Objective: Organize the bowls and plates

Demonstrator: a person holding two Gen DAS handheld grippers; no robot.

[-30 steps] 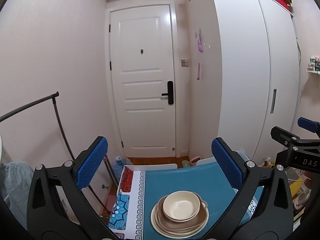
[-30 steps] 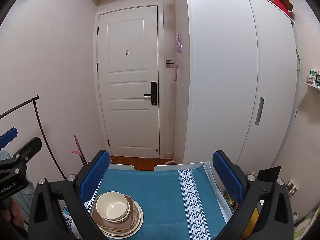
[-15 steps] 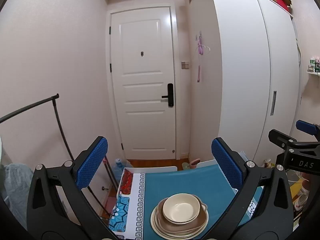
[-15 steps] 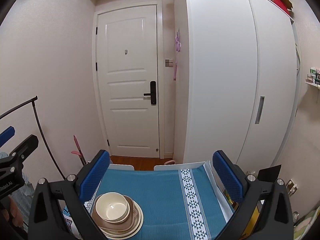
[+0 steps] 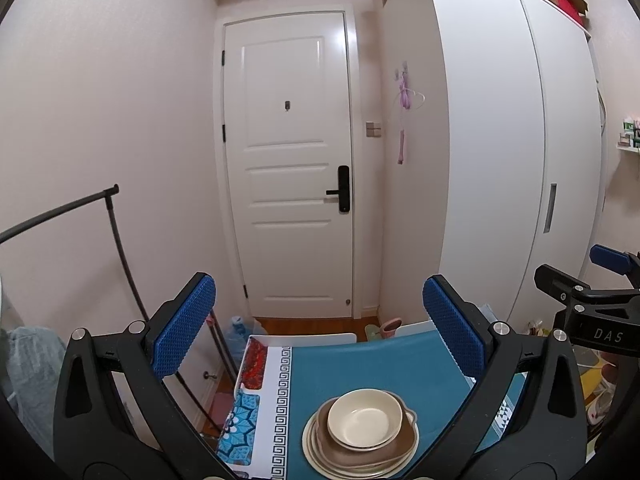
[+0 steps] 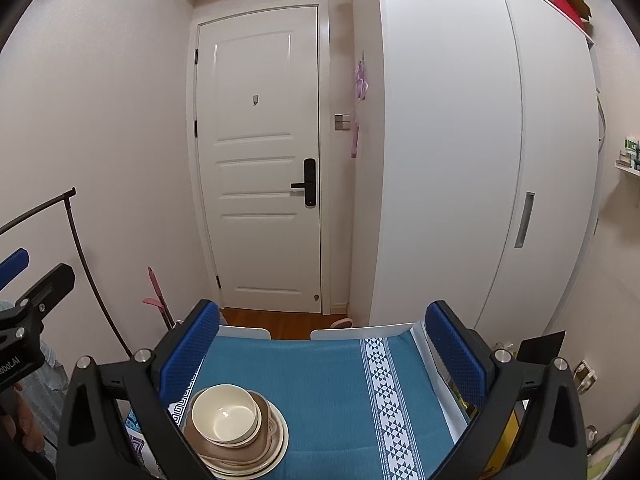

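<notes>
A stack of dishes stands on a table with a blue cloth (image 5: pixel 360 364): a cream bowl (image 5: pixel 365 418) on top, a brown dish (image 5: pixel 400 446) under it, cream plates (image 5: pixel 316 454) at the bottom. The same bowl (image 6: pixel 224 414) and stack show in the right wrist view at lower left. My left gripper (image 5: pixel 320 322) is open and empty, held above and behind the stack. My right gripper (image 6: pixel 322 350) is open and empty, to the right of the stack above the cloth (image 6: pixel 320 380).
A white door (image 5: pixel 294 160) and white wardrobe (image 5: pixel 500 160) stand behind the table. A black clothes rail (image 5: pixel 116 232) is on the left. White chair backs (image 6: pixel 360 332) sit at the table's far edge. Clutter lies on the floor at the right.
Both views have shifted only slightly; the left gripper tilted a little upward. The stack has not moved and both grippers stay open.
</notes>
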